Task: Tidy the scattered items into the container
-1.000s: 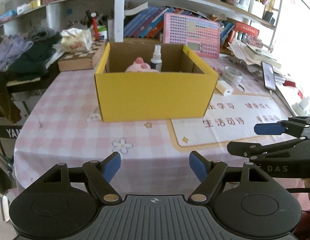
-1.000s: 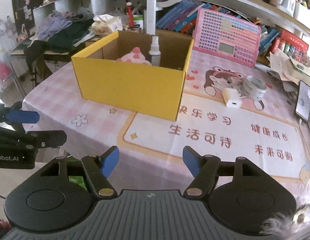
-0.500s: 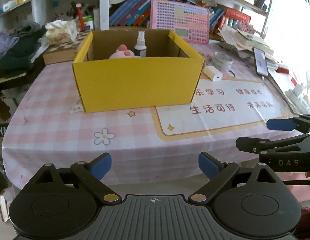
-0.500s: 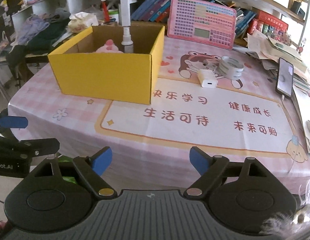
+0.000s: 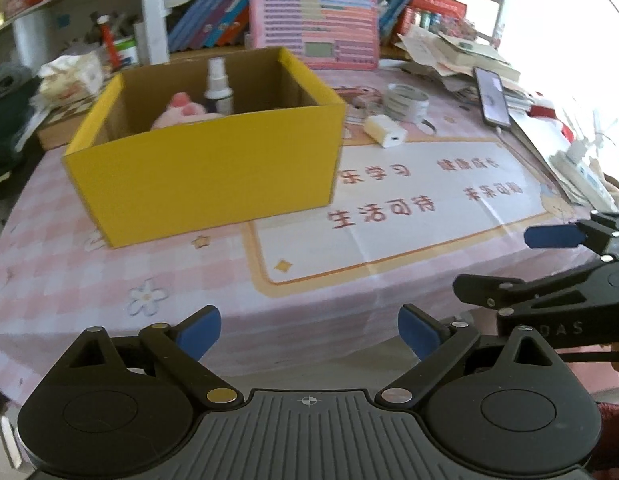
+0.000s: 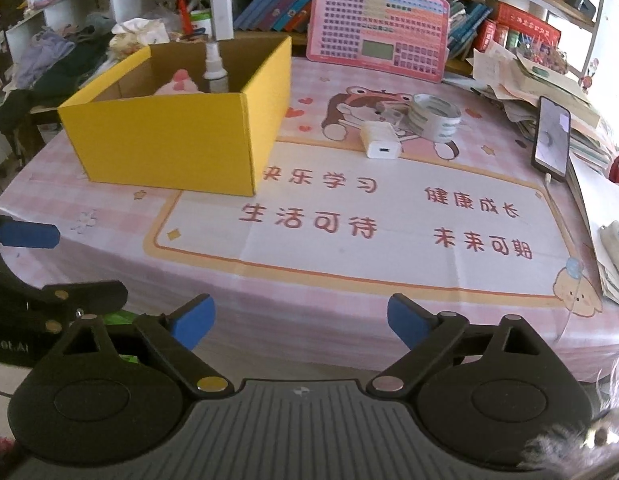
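Both claws stand wider than a second earlier, and the open yellow cardboard box (image 6: 177, 132) has slid from mid-view toward 10 o'clock in the right wrist view, bringing the loose items nearer centre. Left claw (image 5: 308, 332): blue pads spread wide, nothing between them, poised over the near edge of the worktop (image 5: 109, 272), a surface under pink checked cloth with a printed cartoon mat. Right claw (image 6: 299, 320): jaws opening at this moment, nothing between them, likewise at the near edge. Box contents: one pink plush toy (image 6: 177, 82) and one small clear spray bottle (image 6: 214, 66), upright against the far wall. Items outstanding, both lying on the mat at about 1 o'clock from the right claw, well apart from it: one white block-shaped charger (image 6: 380, 142), and one roll of clear tape (image 6: 431, 116) just beyond and beside it. Not for collection, by judgement: black smartphone (image 6: 551, 138) on its cable at 2 o'clock. Step in hand: between placements, lining up for the next pick. Next move calls for a forward reach of the right claw to the charger, pads either side of its body, then a carry to the box at 11 o'clock.
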### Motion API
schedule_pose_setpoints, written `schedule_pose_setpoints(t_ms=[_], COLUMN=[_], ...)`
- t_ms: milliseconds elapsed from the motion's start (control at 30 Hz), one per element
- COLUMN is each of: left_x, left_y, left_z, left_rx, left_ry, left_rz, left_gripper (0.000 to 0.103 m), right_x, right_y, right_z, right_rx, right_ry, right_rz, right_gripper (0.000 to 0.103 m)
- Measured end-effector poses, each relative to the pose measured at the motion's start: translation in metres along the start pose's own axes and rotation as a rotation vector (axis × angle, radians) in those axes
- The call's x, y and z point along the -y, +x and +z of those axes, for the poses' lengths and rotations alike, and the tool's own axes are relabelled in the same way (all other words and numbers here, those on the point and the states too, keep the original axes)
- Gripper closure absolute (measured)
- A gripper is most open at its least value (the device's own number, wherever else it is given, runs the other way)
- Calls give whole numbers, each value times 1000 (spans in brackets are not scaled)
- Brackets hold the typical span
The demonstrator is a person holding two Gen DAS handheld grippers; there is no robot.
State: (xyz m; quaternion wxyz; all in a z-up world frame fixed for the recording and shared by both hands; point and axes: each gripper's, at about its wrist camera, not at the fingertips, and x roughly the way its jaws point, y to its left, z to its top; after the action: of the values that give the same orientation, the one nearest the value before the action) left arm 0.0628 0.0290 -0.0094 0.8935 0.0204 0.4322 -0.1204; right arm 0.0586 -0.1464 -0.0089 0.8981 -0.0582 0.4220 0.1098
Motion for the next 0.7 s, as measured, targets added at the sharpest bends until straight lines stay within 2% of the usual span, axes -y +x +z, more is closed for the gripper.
schedule_pose_setpoints(t_ms=[367,700], left_x=[33,79], left_y=[26,56], left_z=[18,42], left_rx=[-42,-56], left_ry=[33,102], left_rz=[-31,-118], left_gripper=[6,6], right_x=[42,95], right_y=[10,13], right_z=[1,2], right_rx=[-35,-46], right_ry=[20,64], right_rz=[-16,-86], right_gripper=[8,8])
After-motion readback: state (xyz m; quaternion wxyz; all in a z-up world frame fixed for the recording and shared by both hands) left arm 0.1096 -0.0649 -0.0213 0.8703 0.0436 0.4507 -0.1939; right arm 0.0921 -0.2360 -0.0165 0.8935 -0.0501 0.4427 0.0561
